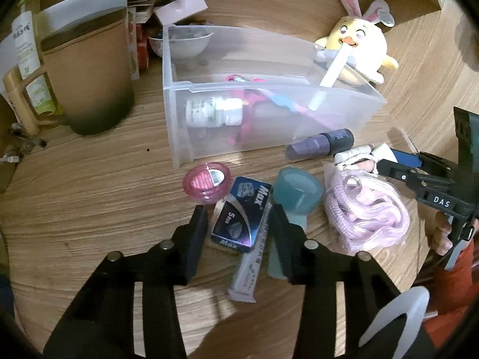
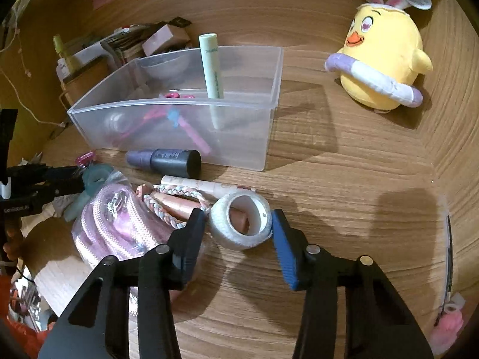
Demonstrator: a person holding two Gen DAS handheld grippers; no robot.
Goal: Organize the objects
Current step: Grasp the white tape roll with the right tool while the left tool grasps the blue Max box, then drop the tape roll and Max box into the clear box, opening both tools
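My left gripper point(image 1: 238, 209) is closed on the blue Max box point(image 1: 239, 214) near the worktop's point(image 1: 89, 209) front edge. My right gripper point(image 2: 239, 214) squeezes the white tape roll point(image 2: 239, 221), close beside the clear bin point(image 2: 179, 125).

Dark blue glossy "Max" packet point(image 1: 241, 214): flat on wood, between left tongs' fingers, tilted. White gauze tape roll point(image 2: 239, 220): on its side, hole toward camera, between right tongs' fingers. Clear plastic bin point(image 2: 179, 125): beyond both tongs, part-filled.
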